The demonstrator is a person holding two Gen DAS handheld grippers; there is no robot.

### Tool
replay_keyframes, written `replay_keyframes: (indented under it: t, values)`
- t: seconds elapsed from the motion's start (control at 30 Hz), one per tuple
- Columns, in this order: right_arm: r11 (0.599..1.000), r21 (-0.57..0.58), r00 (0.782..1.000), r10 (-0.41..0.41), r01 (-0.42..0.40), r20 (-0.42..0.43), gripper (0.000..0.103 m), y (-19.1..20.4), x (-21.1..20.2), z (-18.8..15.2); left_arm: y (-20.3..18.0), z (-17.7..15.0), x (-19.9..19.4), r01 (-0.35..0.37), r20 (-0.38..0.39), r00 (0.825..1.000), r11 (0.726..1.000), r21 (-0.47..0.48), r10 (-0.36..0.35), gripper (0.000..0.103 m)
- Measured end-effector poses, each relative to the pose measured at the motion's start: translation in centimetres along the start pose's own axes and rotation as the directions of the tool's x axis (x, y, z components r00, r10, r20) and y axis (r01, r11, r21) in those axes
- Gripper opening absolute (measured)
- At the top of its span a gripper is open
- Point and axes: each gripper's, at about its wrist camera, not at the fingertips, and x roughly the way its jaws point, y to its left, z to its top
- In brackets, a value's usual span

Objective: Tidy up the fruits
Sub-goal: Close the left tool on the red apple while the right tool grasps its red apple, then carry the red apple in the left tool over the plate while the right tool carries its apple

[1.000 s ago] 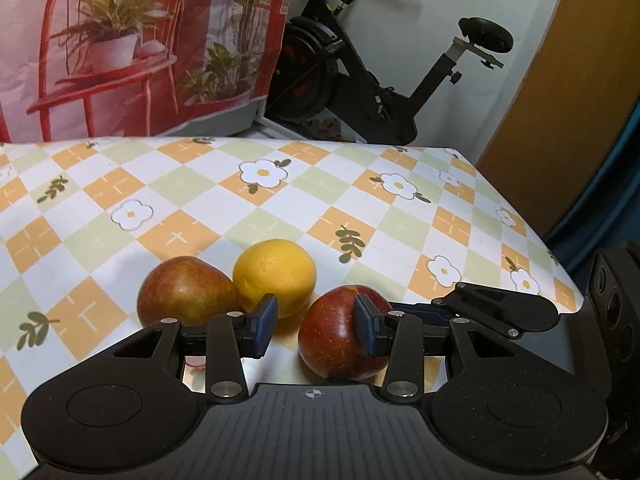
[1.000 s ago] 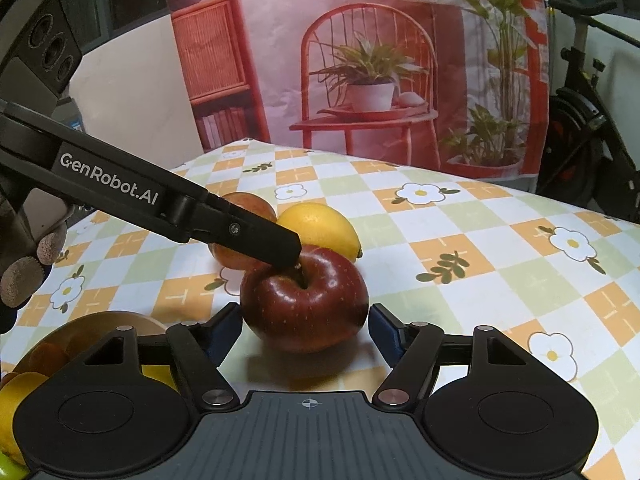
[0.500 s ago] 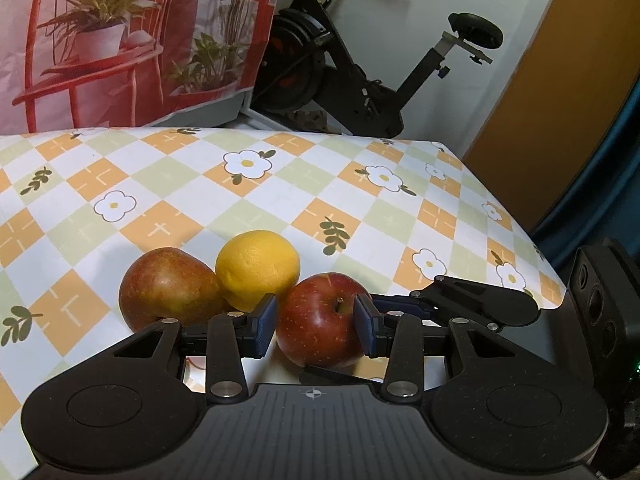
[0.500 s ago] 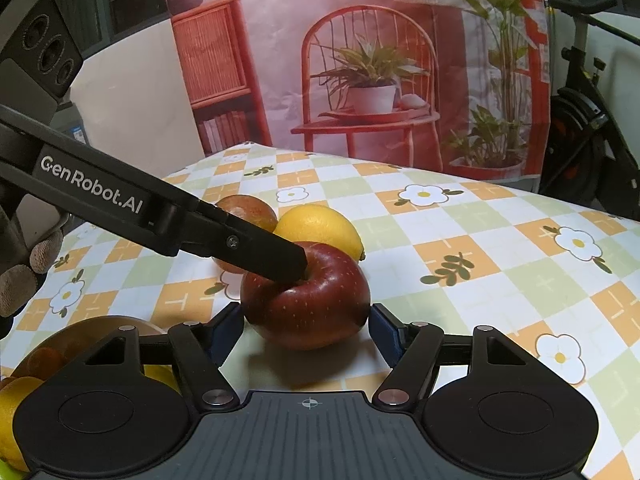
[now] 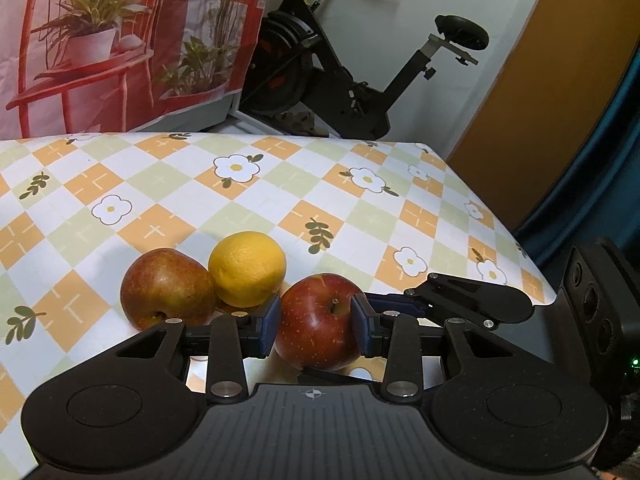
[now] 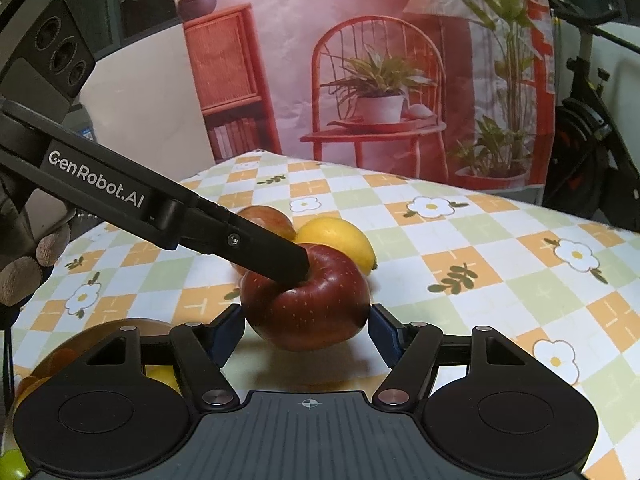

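Note:
A red apple point(image 5: 316, 322) rests on the checked tablecloth between the blue pads of my left gripper point(image 5: 316, 324), which is shut on it. The apple also shows in the right wrist view point(image 6: 308, 308), with the left gripper's finger across its top. My right gripper point(image 6: 306, 330) is open, its fingers on either side of the same apple, close to it. A yellow lemon point(image 5: 247, 268) and a russet red-brown apple point(image 5: 166, 289) lie just behind and left; both also show in the right wrist view, the lemon point(image 6: 340, 242) and the brown apple point(image 6: 266, 218).
A wooden bowl point(image 6: 80, 338) holding yellow and orange fruit sits at the lower left of the right wrist view. The table's right edge point(image 5: 500, 216) drops to the floor. An exercise bike point(image 5: 352, 76) and a printed backdrop point(image 5: 120, 48) stand behind the table.
My left gripper has shifted right, taken the red apple between its pads and closed on it. My right gripper stays open around the apple.

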Motion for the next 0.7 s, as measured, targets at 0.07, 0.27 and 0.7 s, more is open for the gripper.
replay_keyframes:
  t: [0.07, 0.27, 0.7]
  values:
    - [1.0, -0.009, 1.0, 0.004, -0.004, 0.001, 0.064, 0.5, -0.4, 0.3, 0.0, 0.0, -0.7, 0.007, 0.004, 1.0, 1.0, 0.0, -0.007, 0.04]
    - [0.999, -0.032, 1.0, 0.02, -0.02, 0.006, 0.064, 2.4, -1.8, 1.1, -0.3, -0.5, -3.1, 0.016, 0.016, 1.0, 1.0, 0.008, -0.016, 0.04]
    - [0.992, -0.073, 0.994, 0.102, -0.104, -0.032, 0.064, 7.9, -3.2, 1.5, 0.3, -3.7, -8.1, 0.006, 0.011, 1.0, 1.0, -0.001, -0.006, 0.04]
